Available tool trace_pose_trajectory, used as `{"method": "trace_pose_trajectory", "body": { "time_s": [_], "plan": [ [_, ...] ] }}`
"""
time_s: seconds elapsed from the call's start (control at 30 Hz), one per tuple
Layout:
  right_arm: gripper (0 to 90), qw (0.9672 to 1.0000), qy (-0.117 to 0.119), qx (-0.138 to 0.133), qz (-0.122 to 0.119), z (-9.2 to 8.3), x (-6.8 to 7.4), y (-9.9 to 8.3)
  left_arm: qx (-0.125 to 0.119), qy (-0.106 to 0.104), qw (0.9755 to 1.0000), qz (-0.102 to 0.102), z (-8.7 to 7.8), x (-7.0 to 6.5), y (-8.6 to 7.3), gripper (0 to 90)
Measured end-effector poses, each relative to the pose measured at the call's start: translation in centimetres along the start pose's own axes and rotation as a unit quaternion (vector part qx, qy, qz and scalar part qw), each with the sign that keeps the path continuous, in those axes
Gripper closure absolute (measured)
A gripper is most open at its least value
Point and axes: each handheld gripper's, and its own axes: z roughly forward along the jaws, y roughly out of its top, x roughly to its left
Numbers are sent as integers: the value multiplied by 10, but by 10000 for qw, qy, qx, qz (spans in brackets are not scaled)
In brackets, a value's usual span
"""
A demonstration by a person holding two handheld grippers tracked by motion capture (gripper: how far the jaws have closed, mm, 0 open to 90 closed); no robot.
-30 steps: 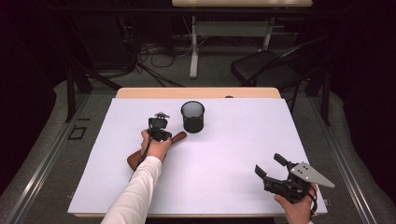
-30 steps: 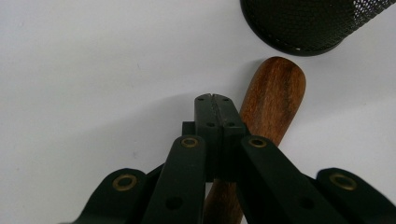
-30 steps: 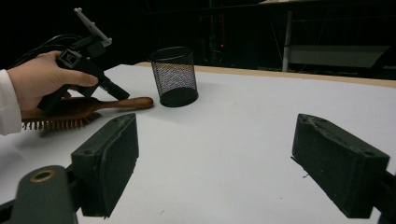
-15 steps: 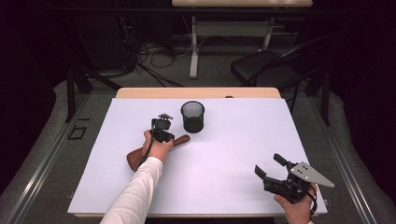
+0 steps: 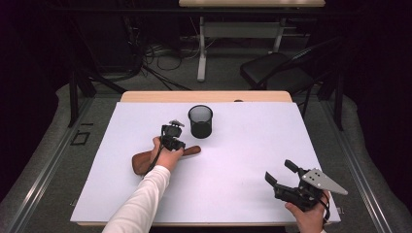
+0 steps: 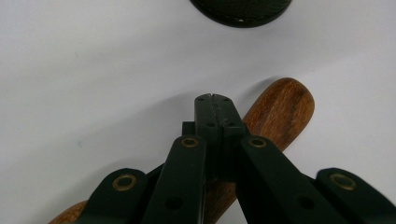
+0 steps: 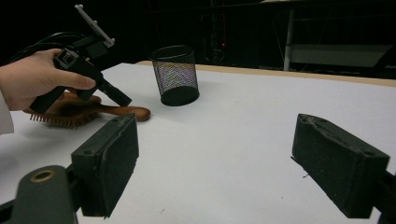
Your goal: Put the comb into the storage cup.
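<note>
A brown wooden hairbrush [image 5: 192,150] lies on the white sheet, bristles down, its handle pointing toward a black mesh cup [image 5: 200,121]. My left gripper [image 5: 178,144] is tilted down over the handle with its jaws shut together and nothing between them. In the left gripper view the closed tips [image 6: 214,100] stand just above the handle [image 6: 280,107], and the cup's base [image 6: 240,9] is beyond. My right gripper [image 5: 280,171] rests open at the table's near right corner. From there it faces the brush [image 7: 133,112], the left gripper [image 7: 122,100] and the cup [image 7: 176,77].
The white sheet [image 5: 252,145] covers most of a wooden table, whose bare far edge [image 5: 204,96] shows behind the cup. A black chair [image 5: 277,73] and a desk's legs with cables stand on the floor beyond the table.
The left hand has edged a little to the right along the brush. The right hand has not moved.
</note>
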Motion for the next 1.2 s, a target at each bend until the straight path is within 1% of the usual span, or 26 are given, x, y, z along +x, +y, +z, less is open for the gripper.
{"method": "trace_pose_trajectory", "body": {
  "time_s": [0.13,0.2,0.33,0.43,0.53,0.6,0.63,0.67,1.03,1.17,1.2],
  "plan": [
    [142,10000,-1,11,-6,0,0,0,27,-95,9999,39,1,-7,-2,900],
    [142,10000,-3,-14,-13,0,0,0,66,-160,9998,98,2,-11,-3,900],
    [142,10000,3,-13,1,0,0,0,107,-223,9994,257,4,-20,-7,900],
    [142,10000,2,-2,5,0,0,0,111,-238,9992,287,4,-22,-9,900],
    [142,10000,-2,11,-8,0,0,0,129,-261,9990,352,3,-24,-12,900],
    [142,10000,0,9,-7,0,0,0,88,-296,9989,343,3,-25,-14,900],
    [142,10000,2,-12,2,0,0,0,118,-312,9987,380,2,-25,-15,900],
    [142,10000,-2,0,8,0,0,0,95,-332,9987,365,2,-25,-17,900],
    [142,10000,-8,-14,-1,0,0,0,50,-502,9970,586,-7,-29,-36,900],
    [142,10000,-25,-11,40,-1,0,0,30,-510,9964,681,-11,-29,-43,900],
    [142,10000,-32,-14,26,-1,0,0,20,-532,9963,676,-11,-29,-45,900]
  ]
}}
